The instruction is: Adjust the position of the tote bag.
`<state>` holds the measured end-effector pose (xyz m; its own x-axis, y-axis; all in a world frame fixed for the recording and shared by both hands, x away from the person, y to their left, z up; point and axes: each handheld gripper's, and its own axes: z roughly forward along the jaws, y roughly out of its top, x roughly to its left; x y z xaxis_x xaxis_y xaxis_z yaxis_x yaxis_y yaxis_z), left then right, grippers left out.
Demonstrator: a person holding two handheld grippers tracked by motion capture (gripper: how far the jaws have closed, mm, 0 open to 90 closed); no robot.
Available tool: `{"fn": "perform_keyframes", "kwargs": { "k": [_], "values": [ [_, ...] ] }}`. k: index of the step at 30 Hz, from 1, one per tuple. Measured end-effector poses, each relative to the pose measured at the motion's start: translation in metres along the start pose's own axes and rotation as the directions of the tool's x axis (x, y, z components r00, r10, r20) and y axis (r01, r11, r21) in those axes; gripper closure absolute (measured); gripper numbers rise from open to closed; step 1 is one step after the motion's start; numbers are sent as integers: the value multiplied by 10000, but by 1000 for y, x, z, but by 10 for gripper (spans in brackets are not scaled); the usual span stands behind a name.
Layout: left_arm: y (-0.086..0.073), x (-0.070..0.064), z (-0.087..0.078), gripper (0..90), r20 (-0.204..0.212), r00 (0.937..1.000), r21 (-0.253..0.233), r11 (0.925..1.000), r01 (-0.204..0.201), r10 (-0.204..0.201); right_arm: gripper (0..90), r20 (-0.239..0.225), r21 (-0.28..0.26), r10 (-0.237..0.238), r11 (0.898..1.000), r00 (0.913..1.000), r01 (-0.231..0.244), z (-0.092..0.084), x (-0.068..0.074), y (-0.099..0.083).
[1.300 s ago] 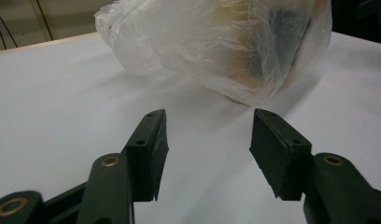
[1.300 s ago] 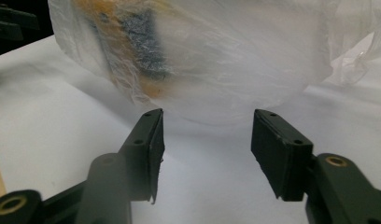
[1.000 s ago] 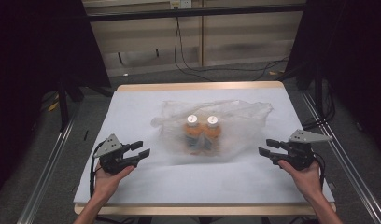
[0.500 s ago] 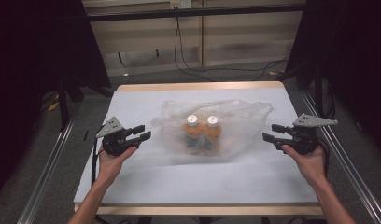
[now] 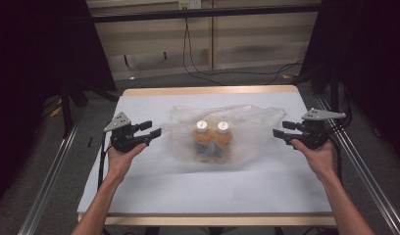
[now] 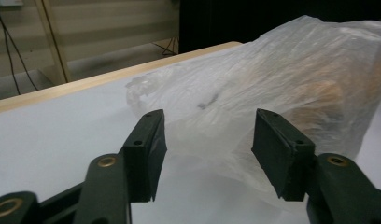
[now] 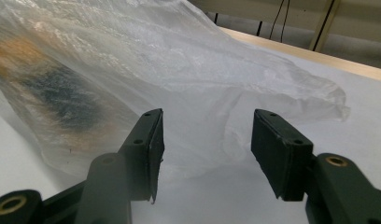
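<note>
looking down in the high view, a white table (image 5: 154, 191) with a pale wooden edge fills the middle of the frame. a clear plastic bag (image 5: 247, 120) lies crumpled at the centre, and inside it two orange bottles (image 5: 211, 139) with white caps sit side by side, touching. the left gripper (image 5: 151, 129) sits at centre left, held in the left hand (image 5: 122, 156), its jaws apart and pointing toward the bag's left edge, holding nothing. the right gripper (image 5: 281, 131) sits at centre right, held in the right hand (image 5: 318, 156), jaws also apart and empty, pointing at the bag's right edge. black cables (image 5: 198, 63) hang down the wall at the top of the frame.

in the left gripper view, the two black jaws rise from the bottom, spread wide with nothing between them. the bag (image 6: 282, 84) fills the upper right, just beyond the jaws, with a blurred orange shape inside it at the right.

in the right gripper view, the jaws stand equally wide and empty. the bag (image 7: 170, 56) spreads across the upper left and centre, with a blurred orange and dark shape in it at the left; its thin edge trails off to the right on the table (image 7: 361, 135).
</note>
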<state>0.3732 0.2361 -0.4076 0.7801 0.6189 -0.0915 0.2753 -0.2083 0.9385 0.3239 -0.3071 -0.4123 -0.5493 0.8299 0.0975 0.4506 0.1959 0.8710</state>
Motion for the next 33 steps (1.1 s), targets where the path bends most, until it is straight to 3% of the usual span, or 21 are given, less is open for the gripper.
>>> {"fn": "perform_keyframes", "kwargs": {
  "k": [2, 4, 7, 10, 13, 16, 18, 19, 21, 26, 33],
  "values": [
    [2, -1, -1, 385, -54, 10000, -64, 10000, -2, 1, 438, 1, 135, 2, 9999, 10000, -2, 6, -2, 0],
    [5, -4, -2, 353, 197, 9998, -100, 9999, -96, 98, 448, -63, 184, 63, 9998, 10000, -62, 11, -3, -1],
    [6, -8, 4, 332, 221, 9991, 151, 9992, -356, 353, 535, -134, 185, 11, 9998, 9999, -8, 17, -3, -2],
    [3, -6, 15, 316, 480, 9983, 383, 9986, -356, 337, 648, -238, 207, 54, 9998, 9997, -49, 22, -4, -1],
    [0, -4, 25, 334, 411, 9986, 636, 9974, -352, 326, 748, -319, 132, -14, 9999, 9995, 18, 25, -3, 1],
    [-2, -2, 32, 427, 474, 9980, 881, 9951, -453, 413, 837, -439, 127, -15, 9999, 9990, 20, 26, -3, 2],
    [-3, -2, 36, 507, 747, 9967, 925, 9949, -391, 322, 891, -511, 136, -14, 9999, 9987, 21, 28, -2, 2],
    [-3, -3, 38, 556, 776, 9966, 967, 9947, -339, 264, 900, -492, 114, -31, 9999, 9988, 37, 28, -2, 2],
    [-3, -7, 42, 624, 885, 9945, 1272, 9896, -675, 565, 900, -534, 84, -21, 10000, 9986, 26, 27, -2, 3],
    [-1, -11, 48, 875, 1178, 9924, 1140, 9922, -494, 359, 900, -563, -63, -43, 10000, 9984, 39, 22, -1, 7],
    [6, -14, 32, 900, 1258, 9912, 638, 9967, -500, 416, 900, -719, -735, -57, 9973, 9974, 4, 4, 6, 14]
  ]
}}
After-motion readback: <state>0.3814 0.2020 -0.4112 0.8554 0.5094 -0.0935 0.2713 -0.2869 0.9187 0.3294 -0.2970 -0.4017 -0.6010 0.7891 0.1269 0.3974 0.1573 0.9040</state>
